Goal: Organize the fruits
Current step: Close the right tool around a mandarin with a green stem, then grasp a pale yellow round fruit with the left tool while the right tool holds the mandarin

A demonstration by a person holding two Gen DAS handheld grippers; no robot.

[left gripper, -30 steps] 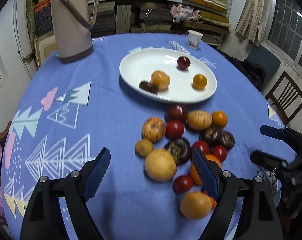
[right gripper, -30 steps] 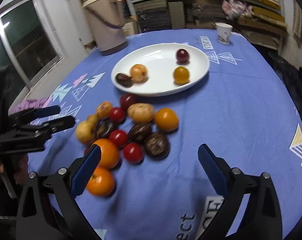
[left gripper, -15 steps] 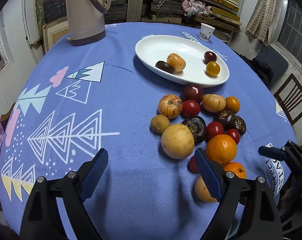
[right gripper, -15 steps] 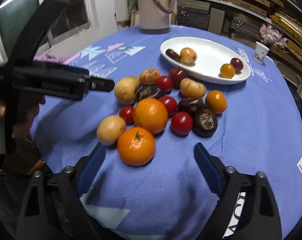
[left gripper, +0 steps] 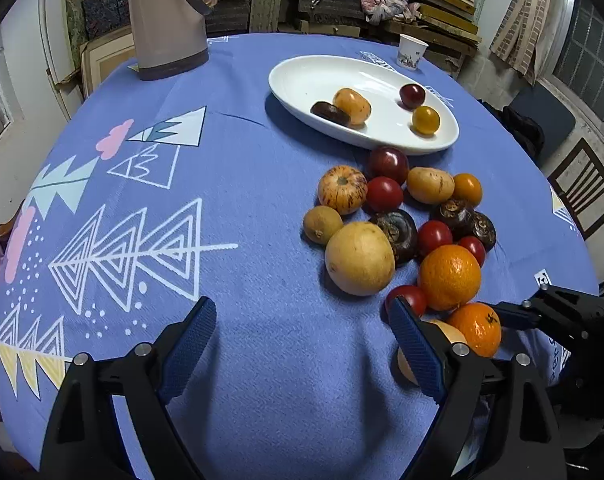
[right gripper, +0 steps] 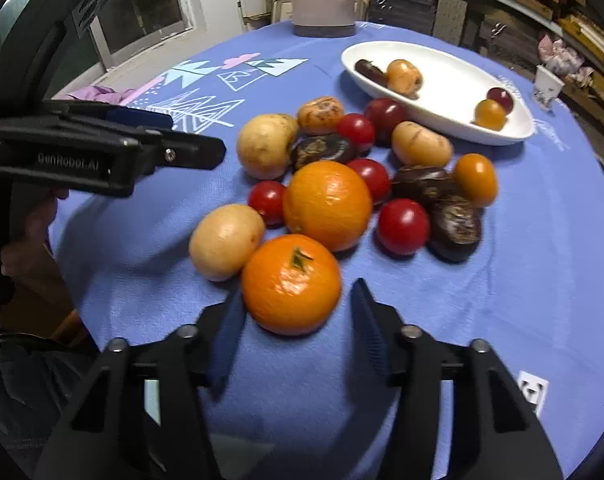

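A loose pile of fruit lies on the blue tablecloth (left gripper: 242,200): tomatoes, dark round fruits, yellow ones, a big orange (right gripper: 328,204) and a tangerine (right gripper: 292,284) nearest me. The white oval plate (left gripper: 322,80) behind the pile holds several small fruits. My right gripper (right gripper: 298,300) is down at the tangerine. Its jaws are closing with the tangerine between them, and a thin gap still shows at the right pad. My left gripper (left gripper: 302,320) is open over bare cloth left of the pile, with nothing between its fingers. A pale yellow fruit (left gripper: 360,258) lies just beyond it.
A tall beige thermos (left gripper: 162,20) stands at the table's far left and a paper cup (left gripper: 412,52) behind the plate. Shelves of stacked goods fill the back. A wooden chair (left gripper: 582,196) stands off the right edge. A person's hand (right gripper: 30,224) holds the left gripper.
My right gripper dropped in toward the tangerine and its jaws narrowed from wide open to just outside the fruit. The left gripper sank slightly and stayed open.
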